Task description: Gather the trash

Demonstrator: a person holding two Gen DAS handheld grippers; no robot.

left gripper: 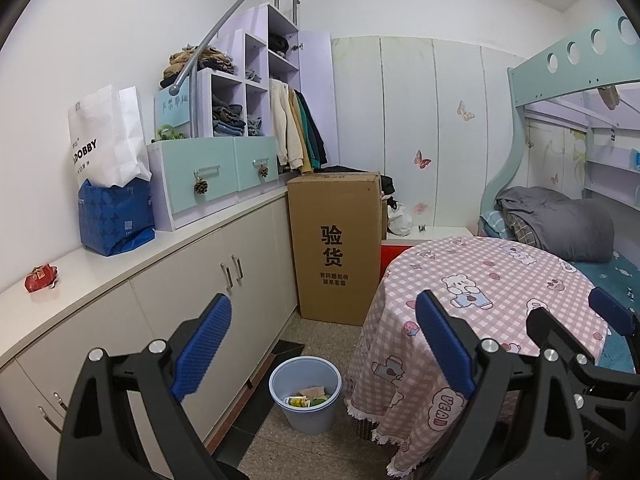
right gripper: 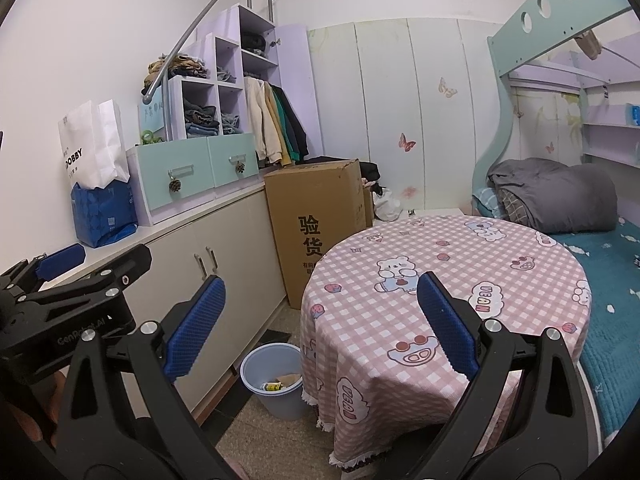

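Left wrist view only: red wrapper (left gripper: 41,277) on counter (left gripper: 120,256). Blue bin (left gripper: 306,394) on floor beside table (left gripper: 492,280), w/ scraps inside. Left gripper (left gripper: 322,350) & right gripper (right gripper: 320,326) both spread wide, grasping nothing.

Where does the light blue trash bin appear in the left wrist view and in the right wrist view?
Left wrist view: the trash bin stands low, just left of centre, on the floor between the cabinet and the draped table.
Right wrist view: the trash bin is low and further left, partly hidden by the tablecloth.
Shared landmark: the tall cardboard box stands behind the bin.
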